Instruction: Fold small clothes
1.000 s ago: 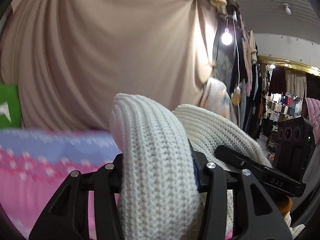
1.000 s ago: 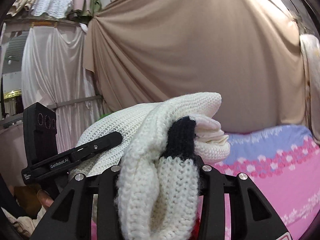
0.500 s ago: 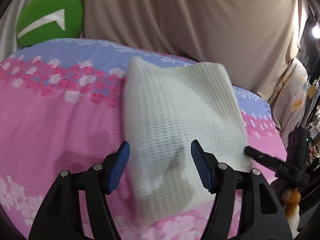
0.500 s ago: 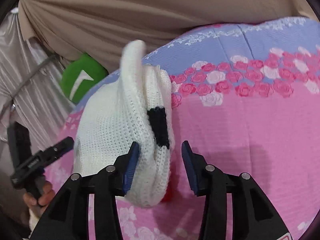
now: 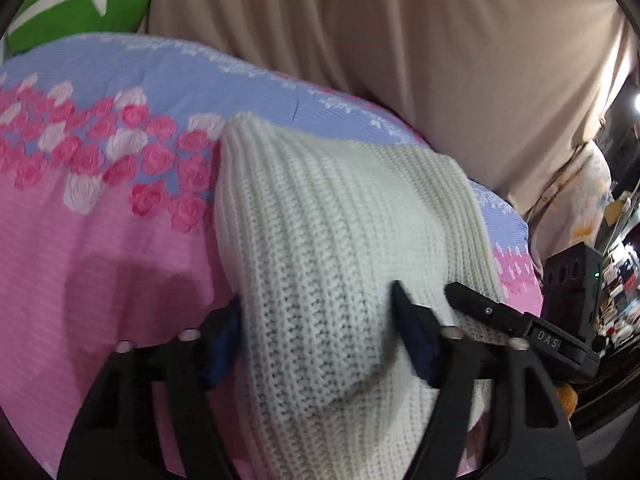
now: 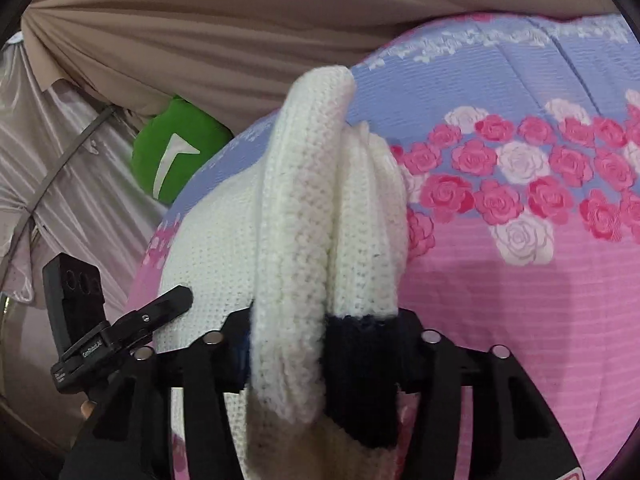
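The left tongs [image 5: 320, 336] are clamped on a thick fold of the white knit garment [image 5: 340, 248], whose ribbed cloth bulges up between the blue pads [image 5: 416, 344] and spreads away over the bed [image 5: 100, 240]. The bed wears a pink and lilac cover printed with roses. The right tongs [image 6: 324, 340] are likewise closed on a bunched edge of the same garment [image 6: 304, 220], several layers standing upright between the fingers, with a black knit band [image 6: 360, 364] caught right at the grip. From each wrist view the other tongs show at the garment's far side, touching it. The left view is somewhat smeared, so the exact pad contact is hard to judge. A green cushion [image 6: 176, 152] sits near the beige drape [image 5: 400, 40] behind the bed
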### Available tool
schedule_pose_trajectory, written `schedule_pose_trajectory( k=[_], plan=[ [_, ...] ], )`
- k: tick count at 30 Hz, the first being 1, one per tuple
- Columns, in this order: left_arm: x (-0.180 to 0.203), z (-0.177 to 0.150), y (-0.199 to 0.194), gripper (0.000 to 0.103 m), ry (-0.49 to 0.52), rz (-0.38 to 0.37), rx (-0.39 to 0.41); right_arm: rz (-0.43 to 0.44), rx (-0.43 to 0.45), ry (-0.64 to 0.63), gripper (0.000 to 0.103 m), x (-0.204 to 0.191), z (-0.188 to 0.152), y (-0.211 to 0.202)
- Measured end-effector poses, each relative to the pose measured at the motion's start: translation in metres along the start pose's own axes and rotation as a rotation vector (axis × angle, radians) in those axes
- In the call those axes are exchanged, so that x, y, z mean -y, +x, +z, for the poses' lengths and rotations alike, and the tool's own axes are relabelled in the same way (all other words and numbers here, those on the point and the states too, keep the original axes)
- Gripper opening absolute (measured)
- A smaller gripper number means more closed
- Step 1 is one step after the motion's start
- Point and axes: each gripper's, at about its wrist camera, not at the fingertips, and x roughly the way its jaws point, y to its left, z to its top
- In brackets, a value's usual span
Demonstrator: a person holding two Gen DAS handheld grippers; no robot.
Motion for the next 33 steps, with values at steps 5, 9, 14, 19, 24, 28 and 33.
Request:
schedule_pose_trajectory(
  k=[5, 9, 14, 19, 24, 28, 33],
  plan=[
    [0.030, 0.022, -0.051, 0.037, 0.087, -0.059, 0.171, 0.017, 0.186, -0.146, 0.034, -0.049, 0.008, -0.056],
    [0.033, 0.017, -0.046, 0.040, 0.142, -0.013, 0.174, -0.050, 0.148, -0.136, 0.038, -0.025, 0.005, -0.044],
    [0.003, -0.009, -0.010, 0.042, 0.066, 0.084, 0.072, -0.071, 0.073, -0.011, 0.038, 0.017, -0.005, -0.028],
    [0.038, -0.021, -0.070, 0.041, 0.136, 0.175, 0.210, -0.147, 0.240, -0.185, 0.035, -0.039, -0.021, -0.094],
    [0.066, -0.032, -0.049, 0.045, 0.185, 0.260, 0.178, -0.296, 0.109, -0.301, 0.012, -0.050, -0.045, -0.048],
    [0.066, -0.049, -0.016, 0.045, 0.205, 0.383, 0.101, -0.305, 0.118, -0.275, 0.007, -0.039, -0.051, -0.052],
    [0.072, -0.061, -0.017, 0.046, 0.240, 0.438, 0.135, -0.323, 0.112, -0.252, 0.006, -0.033, -0.058, -0.048]
  ],
)
